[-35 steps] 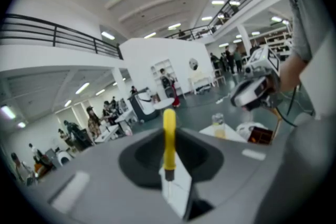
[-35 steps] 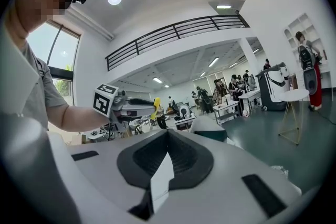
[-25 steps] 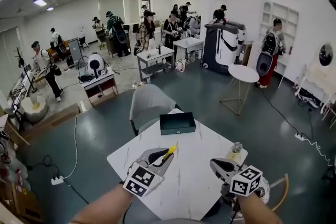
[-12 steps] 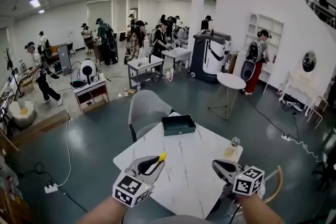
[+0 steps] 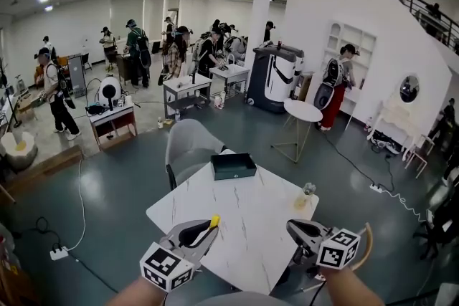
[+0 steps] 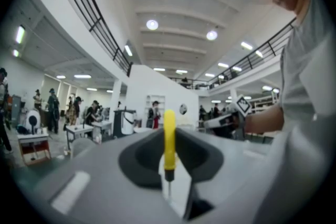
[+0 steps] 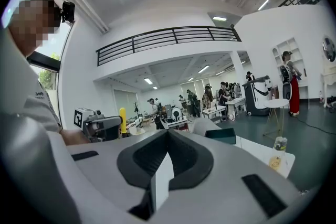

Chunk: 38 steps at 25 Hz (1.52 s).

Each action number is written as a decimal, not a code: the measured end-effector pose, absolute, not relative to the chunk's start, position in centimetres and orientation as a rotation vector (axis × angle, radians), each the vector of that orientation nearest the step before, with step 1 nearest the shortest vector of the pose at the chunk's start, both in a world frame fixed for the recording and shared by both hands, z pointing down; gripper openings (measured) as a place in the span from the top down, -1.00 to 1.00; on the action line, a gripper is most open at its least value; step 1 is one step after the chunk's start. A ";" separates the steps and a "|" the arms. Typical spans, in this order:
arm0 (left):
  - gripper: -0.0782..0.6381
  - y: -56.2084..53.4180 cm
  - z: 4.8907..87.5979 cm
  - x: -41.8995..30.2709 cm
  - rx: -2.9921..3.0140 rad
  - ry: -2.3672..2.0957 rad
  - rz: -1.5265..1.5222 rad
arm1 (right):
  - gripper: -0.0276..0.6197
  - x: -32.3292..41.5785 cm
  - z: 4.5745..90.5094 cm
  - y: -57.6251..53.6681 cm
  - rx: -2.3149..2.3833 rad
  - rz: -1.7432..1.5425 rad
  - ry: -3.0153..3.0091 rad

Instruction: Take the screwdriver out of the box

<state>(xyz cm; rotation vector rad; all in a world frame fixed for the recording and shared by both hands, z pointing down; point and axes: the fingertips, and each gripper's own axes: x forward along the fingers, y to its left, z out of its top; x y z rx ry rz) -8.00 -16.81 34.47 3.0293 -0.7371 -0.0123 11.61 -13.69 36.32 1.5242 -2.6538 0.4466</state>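
Note:
My left gripper (image 5: 206,231) is shut on a screwdriver (image 5: 212,223) with a yellow handle, over the near edge of the white marble table (image 5: 244,215). In the left gripper view the screwdriver (image 6: 169,136) stands upright between the jaws, its thin metal shaft pinched low down. The dark green box (image 5: 233,165) sits open at the table's far edge, well away from both grippers. My right gripper (image 5: 294,228) is shut with nothing in it, at the near right of the table. From the right gripper view I see the left gripper (image 7: 100,127), the yellow handle (image 7: 122,119) and the box (image 7: 220,135).
A small bottle (image 5: 306,193) stands near the table's right corner. A grey chair (image 5: 188,147) is tucked behind the table by the box. A round white side table (image 5: 302,112) stands farther back, and several people work at benches across the hall.
Both grippers have drawn back from the box toward the table's near edge, rising a little. The screwdriver stays in the left gripper and has rolled more upright.

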 end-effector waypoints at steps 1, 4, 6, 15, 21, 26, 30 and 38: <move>0.61 -16.6 34.3 -8.0 3.022 -0.740 -0.028 | 0.92 11.9 36.1 -13.5 1.523 0.443 -2.658; 0.61 -15.7 33.8 -7.6 2.990 -0.752 -0.077 | 0.92 12.8 35.4 -13.1 1.506 0.436 -2.677; 0.61 -15.1 33.7 -7.0 2.975 -0.772 -0.099 | 0.92 13.6 35.2 -12.9 1.476 0.420 -2.699; 0.61 -13.6 32.6 -2.0 2.888 -0.868 -0.208 | 0.92 19.8 35.1 -11.5 1.375 0.382 -2.749; 0.61 -13.4 31.0 -0.3 2.872 -0.883 -0.239 | 0.92 23.0 35.1 -12.2 1.397 0.416 -2.773; 0.61 -13.1 30.6 -0.3 2.870 -0.905 -0.232 | 0.92 22.9 34.7 -12.5 1.389 0.385 -2.789; 0.61 -13.5 30.8 -0.8 2.860 -0.912 -0.233 | 0.92 22.0 34.4 -12.9 1.374 0.347 -2.781; 0.61 -13.8 31.0 -1.0 2.862 -0.900 -0.234 | 0.92 21.3 34.6 -13.2 1.375 0.338 -2.766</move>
